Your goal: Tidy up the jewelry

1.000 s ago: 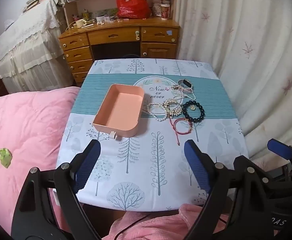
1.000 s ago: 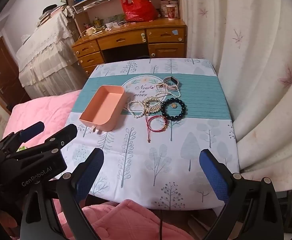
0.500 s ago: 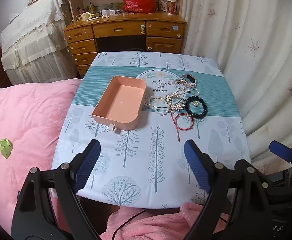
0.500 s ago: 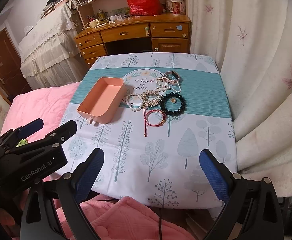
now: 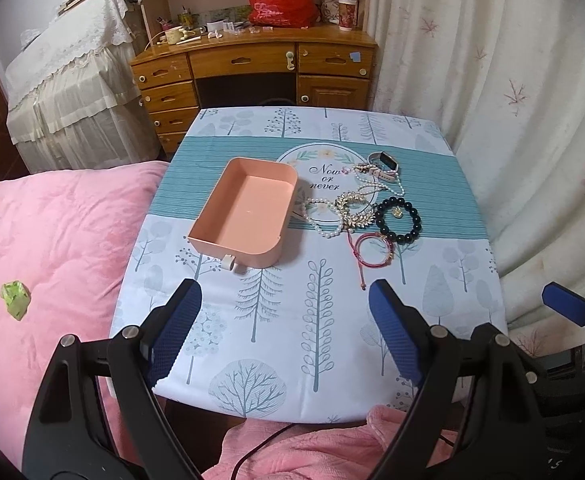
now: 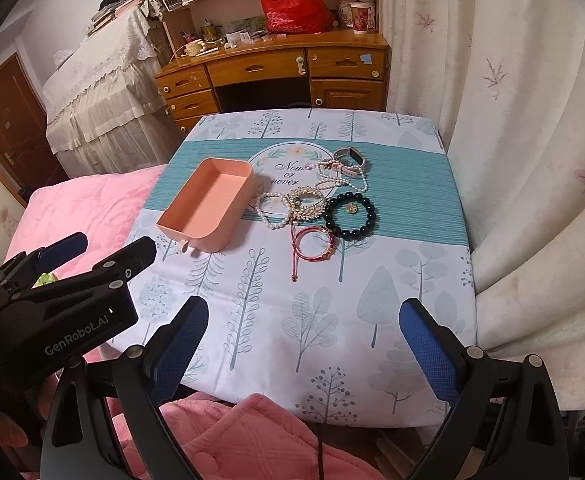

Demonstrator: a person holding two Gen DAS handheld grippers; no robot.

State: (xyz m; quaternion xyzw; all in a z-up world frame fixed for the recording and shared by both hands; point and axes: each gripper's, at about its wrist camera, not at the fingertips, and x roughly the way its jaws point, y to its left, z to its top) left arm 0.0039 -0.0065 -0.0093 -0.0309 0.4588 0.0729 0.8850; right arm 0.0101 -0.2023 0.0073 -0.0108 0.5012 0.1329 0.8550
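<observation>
Snagging is the main risk: with left gripper (image 5: pixel 282 330) and right gripper (image 6: pixel 306 338) both spread wide and empty above the table's near edge, grabbing the tangled pearl necklace (image 5: pixel 324 216) beside the empty pink tray (image 5: pixel 248 210) may drag neighbouring bracelets along.

A table (image 5: pixel 252 320) under a tree-print cloth (image 6: pixel 392 280) carries a pink tray (image 5: pixel 248 210). Just beside it lies a jewelry cluster (image 5: pixel 366 208)

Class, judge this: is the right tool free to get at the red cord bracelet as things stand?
Probably yes: the right tool is open, and only bare tablecloth lies before the red cord bracelet.
</observation>
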